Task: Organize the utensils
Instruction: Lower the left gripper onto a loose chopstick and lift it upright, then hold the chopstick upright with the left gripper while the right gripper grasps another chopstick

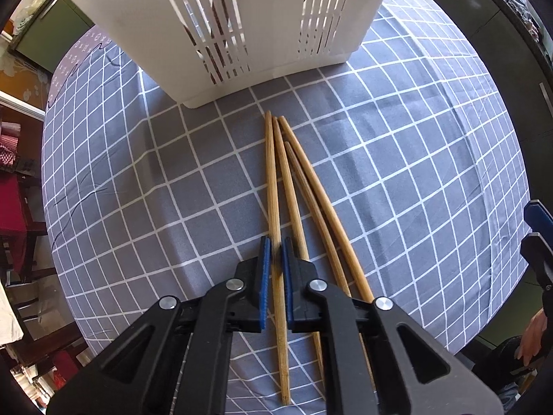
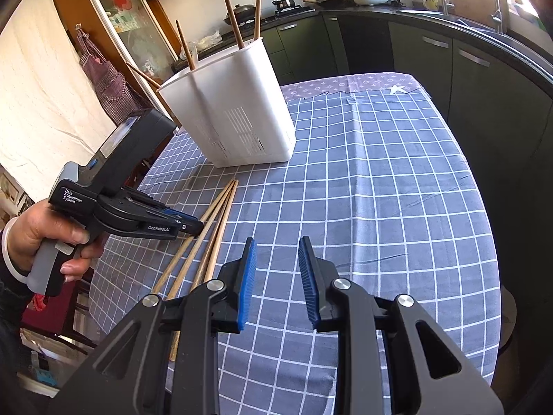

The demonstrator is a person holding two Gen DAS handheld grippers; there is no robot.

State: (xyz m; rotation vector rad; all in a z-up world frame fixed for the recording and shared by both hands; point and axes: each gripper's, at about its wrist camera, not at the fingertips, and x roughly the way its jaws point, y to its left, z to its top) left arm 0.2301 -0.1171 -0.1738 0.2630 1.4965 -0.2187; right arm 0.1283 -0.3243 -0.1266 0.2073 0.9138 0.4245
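Several wooden chopsticks (image 1: 293, 186) lie side by side on the grey checked tablecloth, pointing at a white slotted utensil holder (image 1: 221, 24). My left gripper (image 1: 275, 247) is low over them, its blue pads narrowly apart around the leftmost chopstick (image 1: 274, 207); the pads look close to it but a grip is not clear. In the right wrist view the left gripper (image 2: 197, 226) is over the chopsticks (image 2: 214, 221), and the holder (image 2: 231, 117) holds several chopsticks upright. My right gripper (image 2: 276, 252) is open and empty above the cloth, right of the chopsticks.
The table's cloth (image 2: 380, 190) extends right and far. Dark kitchen cabinets (image 2: 466, 69) and a counter with a sink run behind and to the right. A chair and red cloth (image 1: 13, 207) stand off the table's left edge.
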